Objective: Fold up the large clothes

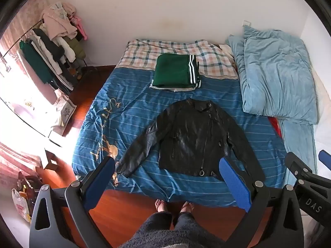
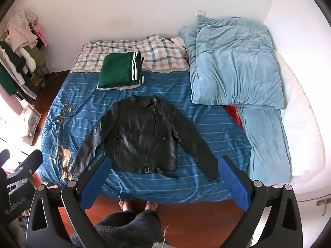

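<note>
A black leather jacket (image 1: 192, 136) lies flat, front up, on the blue striped bedspread (image 1: 128, 107), sleeves spread out and collar toward the wall. It also shows in the right wrist view (image 2: 142, 134). My left gripper (image 1: 167, 177) is open and empty, held above the bed's near edge in front of the jacket's hem. My right gripper (image 2: 165, 177) is open and empty, at the same height, to the right of the left one. A folded green garment (image 1: 175, 72) with white stripes lies beyond the jacket, on top of a folded grey piece.
A light blue duvet (image 1: 275, 76) is bunched on the bed's right side. A checked sheet (image 1: 144, 51) covers the far end. A loaded clothes rack (image 1: 53, 47) stands at the left wall. The person's feet (image 1: 173, 204) stand on the wooden floor by the bed.
</note>
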Tool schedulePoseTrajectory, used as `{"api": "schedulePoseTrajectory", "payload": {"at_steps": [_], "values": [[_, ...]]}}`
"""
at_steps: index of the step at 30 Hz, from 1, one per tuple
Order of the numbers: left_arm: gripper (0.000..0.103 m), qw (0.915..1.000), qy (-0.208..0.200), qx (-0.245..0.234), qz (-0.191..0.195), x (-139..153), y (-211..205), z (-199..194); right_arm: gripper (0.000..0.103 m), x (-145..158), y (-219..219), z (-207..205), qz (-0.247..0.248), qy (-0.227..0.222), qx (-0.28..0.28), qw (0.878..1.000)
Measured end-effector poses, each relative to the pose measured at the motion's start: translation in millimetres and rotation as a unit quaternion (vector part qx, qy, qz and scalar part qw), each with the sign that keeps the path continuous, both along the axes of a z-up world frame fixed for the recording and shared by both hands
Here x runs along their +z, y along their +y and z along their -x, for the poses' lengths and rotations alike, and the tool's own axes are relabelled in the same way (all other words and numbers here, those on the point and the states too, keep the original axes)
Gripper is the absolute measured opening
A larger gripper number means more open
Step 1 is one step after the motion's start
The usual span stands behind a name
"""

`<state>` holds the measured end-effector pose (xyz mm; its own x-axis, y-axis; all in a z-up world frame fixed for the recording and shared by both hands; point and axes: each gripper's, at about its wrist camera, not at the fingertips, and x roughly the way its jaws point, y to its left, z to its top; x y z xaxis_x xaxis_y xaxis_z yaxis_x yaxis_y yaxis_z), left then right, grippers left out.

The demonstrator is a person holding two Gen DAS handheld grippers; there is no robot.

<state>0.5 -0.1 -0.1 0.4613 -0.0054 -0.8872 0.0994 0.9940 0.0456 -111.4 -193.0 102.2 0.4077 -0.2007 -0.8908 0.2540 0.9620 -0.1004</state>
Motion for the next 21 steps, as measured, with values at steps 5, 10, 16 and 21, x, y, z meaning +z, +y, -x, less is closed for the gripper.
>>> {"api": "schedulePoseTrajectory", "payload": {"at_steps": [5,10,16,21], "values": [[0.103,1.0000,-0.004,0.000,0.005,0,0,0,0.103,3,3,1,0.009,-0.001,0.001,1.000],[0.103,1.0000,-0.003,-0.002,0.008,-1,-1,0,0.103,4,-3,0,0.007,-0.002,-0.002,1.000],[0.103,0.9999,-0.005,-0.002,0.009,-2,-4,2,0.103,9,3,5,0.015,-0.005,0.003,1.000],[0.103,0.9999,-0.008,-0.002,0.007,7,-12,3,0.103,13,4,4,0.016,-0.006,0.003,1.000]]}}
